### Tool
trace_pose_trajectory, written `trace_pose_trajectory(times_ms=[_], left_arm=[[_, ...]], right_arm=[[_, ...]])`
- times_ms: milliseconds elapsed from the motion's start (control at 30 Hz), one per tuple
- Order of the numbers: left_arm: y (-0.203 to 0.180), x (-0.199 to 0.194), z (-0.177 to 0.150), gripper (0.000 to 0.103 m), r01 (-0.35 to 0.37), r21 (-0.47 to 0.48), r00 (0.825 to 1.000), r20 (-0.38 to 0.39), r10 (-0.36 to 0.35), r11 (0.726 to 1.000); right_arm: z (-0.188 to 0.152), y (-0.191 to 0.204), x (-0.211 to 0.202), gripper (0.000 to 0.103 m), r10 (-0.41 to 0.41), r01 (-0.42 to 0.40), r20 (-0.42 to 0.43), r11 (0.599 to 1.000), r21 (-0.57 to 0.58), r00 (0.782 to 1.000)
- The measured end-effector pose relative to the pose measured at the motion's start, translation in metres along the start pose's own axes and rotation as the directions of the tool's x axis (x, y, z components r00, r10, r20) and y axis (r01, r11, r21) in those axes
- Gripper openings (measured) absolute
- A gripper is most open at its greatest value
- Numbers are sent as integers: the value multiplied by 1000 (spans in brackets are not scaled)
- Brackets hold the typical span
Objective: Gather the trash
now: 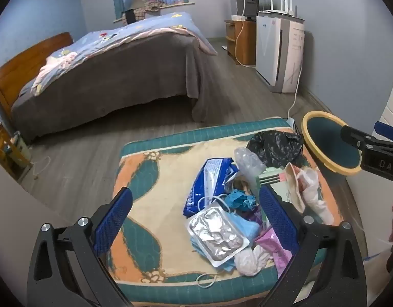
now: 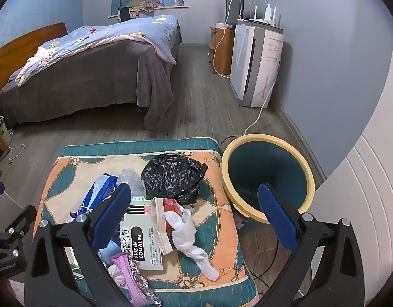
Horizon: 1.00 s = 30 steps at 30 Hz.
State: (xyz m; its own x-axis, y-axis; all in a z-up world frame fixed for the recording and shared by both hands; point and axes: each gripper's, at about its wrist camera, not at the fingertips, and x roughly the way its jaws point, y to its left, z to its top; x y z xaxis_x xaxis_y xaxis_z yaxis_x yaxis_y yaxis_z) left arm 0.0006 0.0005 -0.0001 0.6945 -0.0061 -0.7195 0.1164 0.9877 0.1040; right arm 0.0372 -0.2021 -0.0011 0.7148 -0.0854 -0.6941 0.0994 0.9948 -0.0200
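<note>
Right now both grippers, left gripper and right gripper, hang spread wide and empty above the litter heap on a patterned cushion; the yellow-rimmed bin stands just beside the cushion.

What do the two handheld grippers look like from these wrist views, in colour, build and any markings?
Both match: the left gripper and the right gripper each have black angular frames with cut-outs, round silver bolts at the pivots, and two flat blue fingers with a textured surface. Seen from the left view, the right gripper's black body carries raised letters reading "DAS", cut off by the picture's edge. No cables show on either.
</note>
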Motion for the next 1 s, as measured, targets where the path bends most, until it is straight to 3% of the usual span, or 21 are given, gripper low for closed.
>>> trace_pose_trajectory(times_ms=[1000], left_arm=[[4,7,-4,98,-8,-10,1000,-7,8,1000]], right_arm=[[-3,1,-1,98,-5,5,-1,1000,-4,1000]])
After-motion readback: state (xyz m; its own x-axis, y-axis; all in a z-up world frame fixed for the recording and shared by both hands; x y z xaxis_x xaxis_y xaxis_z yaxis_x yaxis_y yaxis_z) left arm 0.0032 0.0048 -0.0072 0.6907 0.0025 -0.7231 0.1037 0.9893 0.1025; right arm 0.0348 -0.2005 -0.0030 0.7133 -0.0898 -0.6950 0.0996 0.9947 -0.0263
